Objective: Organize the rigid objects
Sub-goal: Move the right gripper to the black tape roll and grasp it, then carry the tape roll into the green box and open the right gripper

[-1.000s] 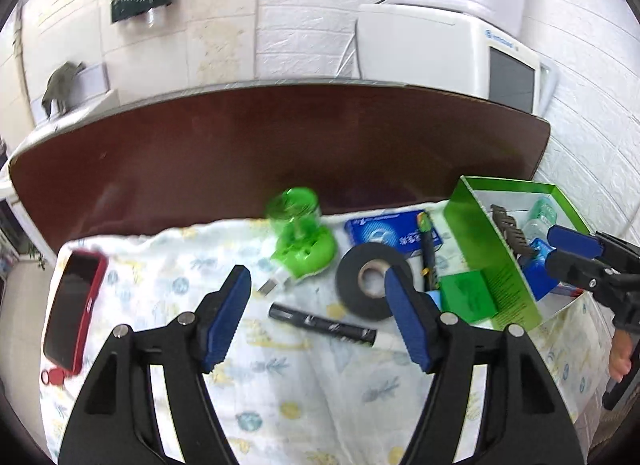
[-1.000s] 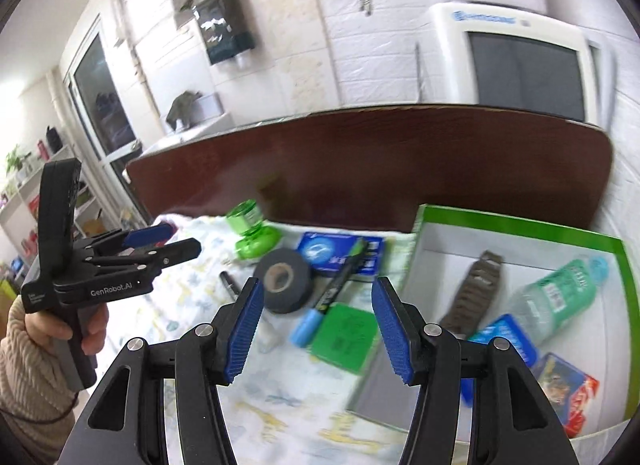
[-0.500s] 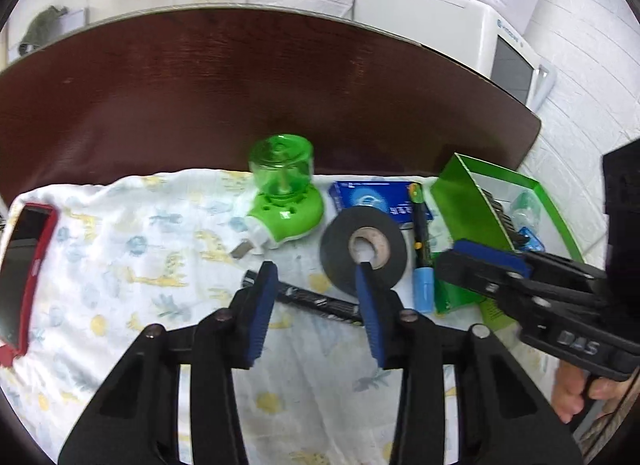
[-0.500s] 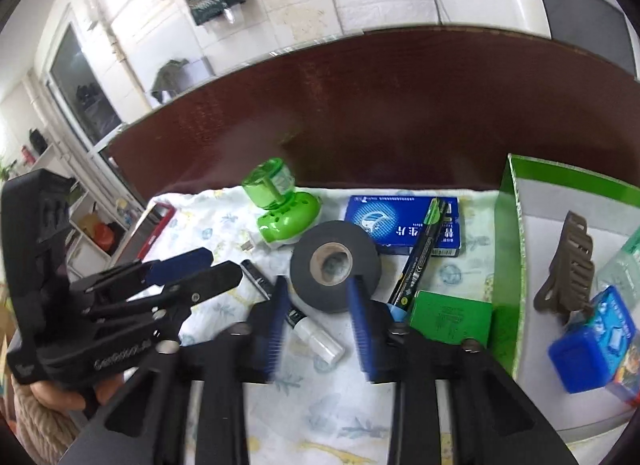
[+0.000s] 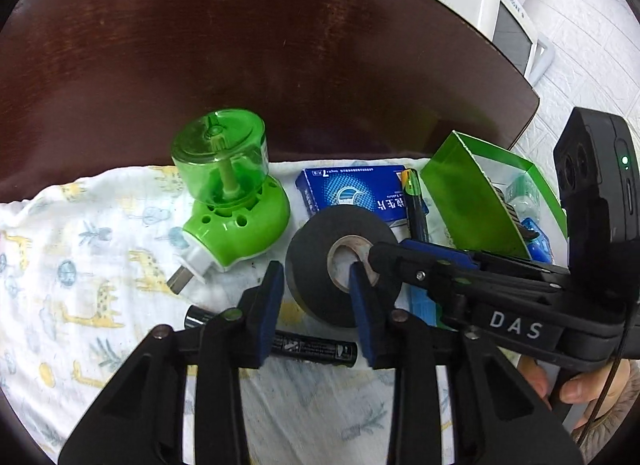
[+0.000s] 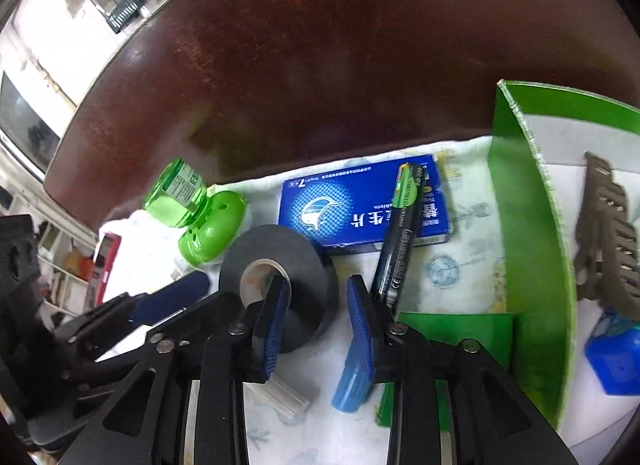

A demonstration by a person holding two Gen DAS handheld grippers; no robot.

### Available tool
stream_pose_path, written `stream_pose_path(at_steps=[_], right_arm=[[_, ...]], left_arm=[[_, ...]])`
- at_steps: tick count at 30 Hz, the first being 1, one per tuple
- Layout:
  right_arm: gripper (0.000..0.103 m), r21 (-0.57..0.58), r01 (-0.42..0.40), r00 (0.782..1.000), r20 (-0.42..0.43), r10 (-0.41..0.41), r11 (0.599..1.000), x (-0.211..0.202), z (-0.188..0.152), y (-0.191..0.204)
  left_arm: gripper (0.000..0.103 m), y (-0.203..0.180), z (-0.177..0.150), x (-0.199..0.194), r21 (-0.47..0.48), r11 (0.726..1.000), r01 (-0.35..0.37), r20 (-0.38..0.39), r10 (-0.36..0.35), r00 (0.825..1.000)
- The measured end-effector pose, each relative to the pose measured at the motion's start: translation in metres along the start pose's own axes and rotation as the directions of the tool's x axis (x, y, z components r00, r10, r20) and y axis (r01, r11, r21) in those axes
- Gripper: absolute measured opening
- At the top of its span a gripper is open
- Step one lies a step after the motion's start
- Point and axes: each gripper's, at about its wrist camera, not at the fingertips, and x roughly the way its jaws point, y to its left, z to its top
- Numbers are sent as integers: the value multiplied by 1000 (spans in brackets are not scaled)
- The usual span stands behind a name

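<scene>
Listing, largest first: green box, right of frame; tape roll, centre, stiff, light, best taken across its wall; left gripper and right gripper, nearly closed, each straddling that wall, clamping unconfirmed.

Dark red-brown glossy wooden table, far part bare. White printed cloth with giraffe pattern covers its near part. On the cloth: green plastic plug-in mosquito repeller toward the left, black tape roll mid, blue flat cardboard box behind it, black marker at the near side. Green open cardboard box sits at the right edge.
</scene>
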Motion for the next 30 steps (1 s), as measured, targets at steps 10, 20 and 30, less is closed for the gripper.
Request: stream_pose_path(at_steps=[10,20,30], right_arm=[[32,-44,-31,998,-48,29,999,12,5,5],[32,-56,-65,997,44,67,996,-28,-1,11],[33,-33,-52,978,203,58,998,-112,-1,-31]], left_arm=[[20,0,-2,-6,14,1000,-11,11,11,1000],[20,-31,4,-50,95,995,-30,103,20,995],[21,-112,17,-72,235,972,1,172,-43,984]])
